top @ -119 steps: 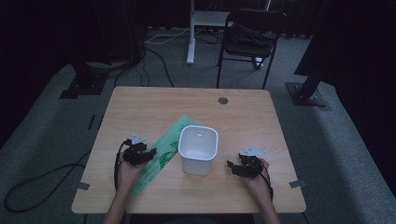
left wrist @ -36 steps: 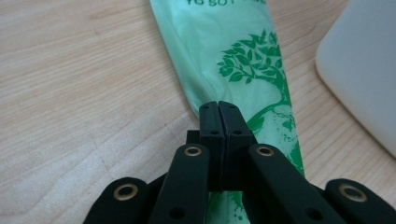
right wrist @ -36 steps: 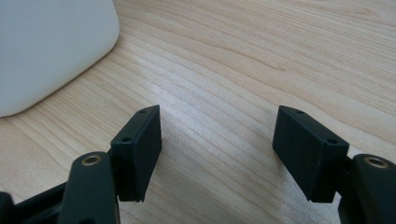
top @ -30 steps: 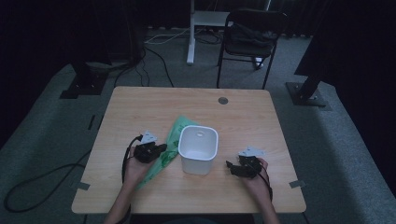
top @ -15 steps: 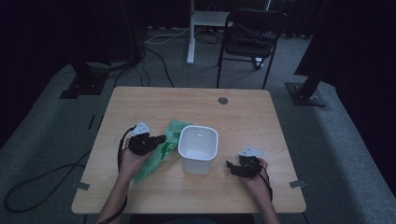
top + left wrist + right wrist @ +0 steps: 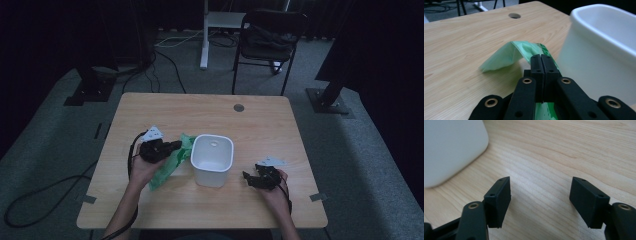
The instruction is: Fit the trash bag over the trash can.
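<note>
At nine o'clock of the white bin [image 6: 212,159], the left gripper [image 6: 172,146] clenches the green bag [image 6: 167,167]; at three o'clock, the right gripper [image 6: 247,177], just closing slightly, gapes empty.

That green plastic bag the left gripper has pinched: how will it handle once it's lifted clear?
Likely floppy: the green plastic bag folds over and droops from the shut left gripper. Probably very light, since a thin pinch holds the raised part. Its tail still lies on the table beside the white bin, so it may drag or brush the bin.
</note>
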